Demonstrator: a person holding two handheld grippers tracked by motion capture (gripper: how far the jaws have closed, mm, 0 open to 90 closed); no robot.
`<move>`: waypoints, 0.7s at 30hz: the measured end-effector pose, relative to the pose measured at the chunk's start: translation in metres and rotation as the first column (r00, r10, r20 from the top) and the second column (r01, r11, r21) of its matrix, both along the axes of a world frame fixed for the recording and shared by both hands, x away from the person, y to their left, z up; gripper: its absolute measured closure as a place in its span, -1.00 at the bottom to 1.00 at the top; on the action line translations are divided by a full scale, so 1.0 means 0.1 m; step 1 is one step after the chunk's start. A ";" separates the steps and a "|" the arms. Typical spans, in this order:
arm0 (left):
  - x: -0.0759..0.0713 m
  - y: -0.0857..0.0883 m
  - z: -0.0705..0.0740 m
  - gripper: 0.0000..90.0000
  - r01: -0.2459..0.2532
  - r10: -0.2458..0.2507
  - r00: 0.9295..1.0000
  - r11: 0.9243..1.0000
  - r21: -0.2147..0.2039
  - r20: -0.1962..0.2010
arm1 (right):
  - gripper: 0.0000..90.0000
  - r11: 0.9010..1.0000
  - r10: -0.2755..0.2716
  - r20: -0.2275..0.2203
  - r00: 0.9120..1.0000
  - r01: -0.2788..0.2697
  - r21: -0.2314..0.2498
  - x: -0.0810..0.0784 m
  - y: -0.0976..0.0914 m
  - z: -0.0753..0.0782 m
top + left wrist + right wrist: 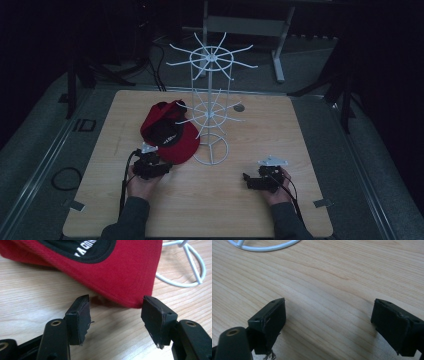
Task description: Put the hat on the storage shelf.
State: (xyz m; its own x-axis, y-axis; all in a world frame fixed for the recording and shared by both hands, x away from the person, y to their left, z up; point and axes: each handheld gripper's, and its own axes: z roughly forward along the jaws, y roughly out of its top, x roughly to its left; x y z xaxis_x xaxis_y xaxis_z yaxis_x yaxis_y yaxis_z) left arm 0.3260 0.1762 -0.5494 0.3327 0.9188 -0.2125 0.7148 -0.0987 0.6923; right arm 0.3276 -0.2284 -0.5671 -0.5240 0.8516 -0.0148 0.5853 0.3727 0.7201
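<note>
My left claw [165,167] rests low on the wooden table [300,150], and its two jaws stand apart with nothing pressed between them; in the left gripper view the front edge of the red cap [120,272] is just ahead of the tips, a little closer to the jaw on the right side of that view, but I cannot tell for sure if it touches that jaw. The cap lies upside down, with its brim toward my left claw and its black inner band showing white letters; I can read only something like "A GO", the rest is cut off. Beyond the cap and to the right of my left claw stands the white wire rack [211,100], and its round base ring [185,277] lies very near the cap's edge. My right claw [246,178] is well apart from the cap, on the other side of the rack's base, and its jaws are wide apart over bare wood. Between my two claws the table is free, and there is much free wood to the right of my right claw. The near edge of the table is close behind both my hands.
</note>
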 end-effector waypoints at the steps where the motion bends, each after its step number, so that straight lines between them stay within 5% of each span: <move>1: 0.00 0.00 0.00 -0.08 0.000 0.000 1.000 1.000 0.000 0.000 | -0.72 1.000 0.000 0.000 1.000 0.000 0.000 0.00 0.00 0.00; 21: 0.23 -0.12 -0.08 0.09 -0.031 0.022 0.998 0.988 -0.151 -0.057 | -0.72 1.000 0.000 -0.001 1.000 0.000 -0.001 0.00 0.00 0.00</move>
State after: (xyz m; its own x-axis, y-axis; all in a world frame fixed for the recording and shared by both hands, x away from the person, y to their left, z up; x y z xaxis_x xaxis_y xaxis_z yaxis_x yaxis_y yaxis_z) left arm 0.3491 0.1646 -0.5573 0.2926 0.8827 -0.3676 0.7530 0.0243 0.6576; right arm 0.3275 -0.2285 -0.5671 -0.5241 0.8515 -0.0149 0.5858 0.3732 0.7194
